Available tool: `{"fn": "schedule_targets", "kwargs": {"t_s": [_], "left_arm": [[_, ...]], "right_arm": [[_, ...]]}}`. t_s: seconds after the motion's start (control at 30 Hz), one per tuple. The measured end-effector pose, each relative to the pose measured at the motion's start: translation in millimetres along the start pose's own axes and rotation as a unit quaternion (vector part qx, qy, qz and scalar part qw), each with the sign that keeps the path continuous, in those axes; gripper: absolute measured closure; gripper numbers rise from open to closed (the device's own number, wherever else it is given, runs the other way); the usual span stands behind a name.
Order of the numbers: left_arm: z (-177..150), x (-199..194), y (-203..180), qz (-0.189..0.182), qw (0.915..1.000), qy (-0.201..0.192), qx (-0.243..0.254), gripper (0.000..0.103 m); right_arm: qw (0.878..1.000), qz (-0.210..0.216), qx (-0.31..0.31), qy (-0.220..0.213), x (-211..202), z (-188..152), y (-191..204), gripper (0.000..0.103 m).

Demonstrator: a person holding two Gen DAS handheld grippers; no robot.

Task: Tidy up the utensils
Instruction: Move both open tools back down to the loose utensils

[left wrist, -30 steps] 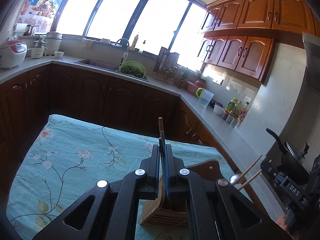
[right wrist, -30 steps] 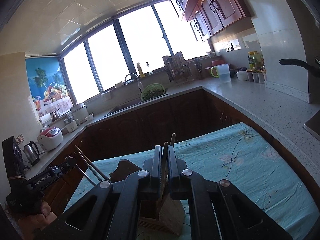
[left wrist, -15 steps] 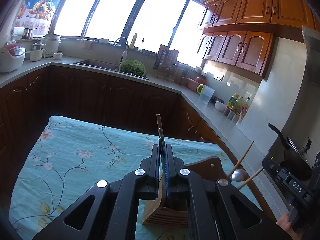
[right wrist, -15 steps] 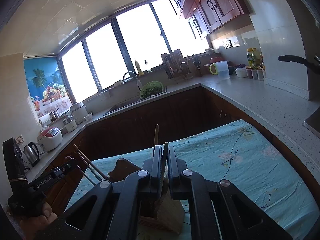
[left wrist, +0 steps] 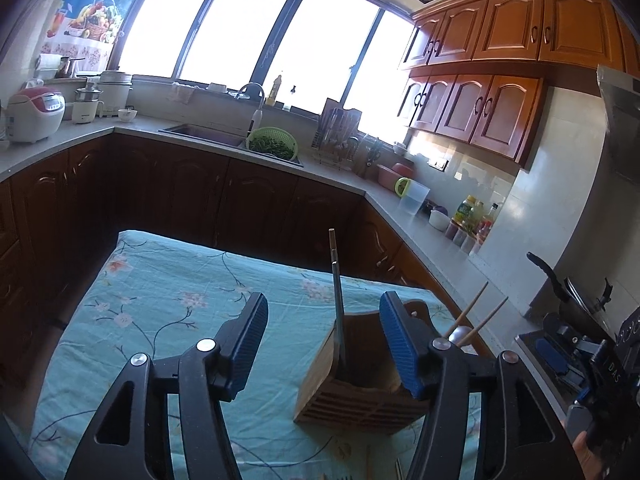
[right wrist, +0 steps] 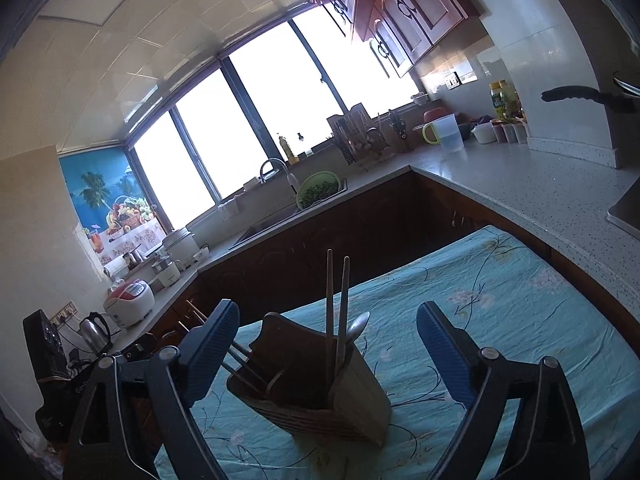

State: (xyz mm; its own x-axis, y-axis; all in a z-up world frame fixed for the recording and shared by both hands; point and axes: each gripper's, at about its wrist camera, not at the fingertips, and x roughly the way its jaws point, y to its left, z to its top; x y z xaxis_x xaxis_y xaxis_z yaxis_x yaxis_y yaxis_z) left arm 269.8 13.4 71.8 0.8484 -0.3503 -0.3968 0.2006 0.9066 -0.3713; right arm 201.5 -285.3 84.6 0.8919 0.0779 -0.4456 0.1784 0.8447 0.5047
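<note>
**Kid:** What are your fingers doing?

**Me:** My left gripper [left wrist: 324, 344] is spreading its blue fingers [left wrist: 250, 344] apart. They are opening right now. One dark chopstick [left wrist: 336, 292] stands between them, but my pads do not press on it. It stands almost straight up, free, in the wooden holder [left wrist: 360, 384].

**Kid:** And your other hand?

**Me:** My right gripper [right wrist: 328, 352] is opening too, and it is very wide. Its blue fingers [right wrist: 444, 356] touch nothing. Between them, at about 12 o'clock, two light chopsticks [right wrist: 336, 312] poke up out of the same wooden holder [right wrist: 320, 392]. A shiny spoon [right wrist: 358, 326] leans just beside them, at 1 o'clock from the sticks.

**Kid:** Where is the holder?

**Me:** It sits on the blue flower cloth [left wrist: 160, 304] on the table. In my left view it is at 5 o'clock from the middle, low down. It has slots in its side and a tall curved back.

**Kid:** Are there more sticks?

**Me:** Yes. In my right view some thin sticks [right wrist: 240, 360] lean out of the holder toward 10 o'clock, behind my left-side finger. I cannot tell how many.

**Kid:** What is behind?

**Me:** A grey counter [right wrist: 520, 188] runs around the room. A green basket [left wrist: 273, 143] sits by the sink at 12 o'clock, under big bright windows [left wrist: 280, 36].
</note>
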Motion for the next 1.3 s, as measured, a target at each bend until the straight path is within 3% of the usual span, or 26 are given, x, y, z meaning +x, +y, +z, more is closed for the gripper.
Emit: {"fn": "schedule_targets", "kwargs": {"t_s": [0.23, 0.5, 0.7, 1.0, 1.17, 1.3], "left_arm": [[-31.0, -44.8, 14.3, 0.01, 0.9998, 0.018, -0.004, 0.04], [-64.2, -81.3, 19.5, 0.015, 0.9981, 0.058, -0.016, 0.039], [-86.5, -85.2, 16.1, 0.02, 0.9948, 0.098, -0.021, 0.039], [-106.2, -77.4, 9.3, 0.019, 0.9899, 0.14, -0.014, 0.039], [-110.3, -70.2, 1.6, 0.012, 0.9885, 0.151, 0.0, 0.04], [-113.6, -60.9, -2.8, 0.012, 0.9864, 0.164, 0.01, 0.041]], "right_arm": [[1.0, -0.006, 0.005, 0.015, -38.6, -26.3, -12.9, 0.009], [0.997, -0.03, 0.024, 0.07, -62.7, -71.3, -36.0, 0.008], [0.993, -0.036, 0.023, 0.114, -68.3, -104.5, -45.1, 0.008], [0.989, -0.051, 0.0, 0.142, -68.8, -134.8, -42.7, 0.009], [0.988, -0.055, -0.014, 0.145, -68.4, -140.2, -36.6, 0.018], [0.986, -0.06, -0.017, 0.155, -63.5, -141.7, -37.4, 0.033]]}}
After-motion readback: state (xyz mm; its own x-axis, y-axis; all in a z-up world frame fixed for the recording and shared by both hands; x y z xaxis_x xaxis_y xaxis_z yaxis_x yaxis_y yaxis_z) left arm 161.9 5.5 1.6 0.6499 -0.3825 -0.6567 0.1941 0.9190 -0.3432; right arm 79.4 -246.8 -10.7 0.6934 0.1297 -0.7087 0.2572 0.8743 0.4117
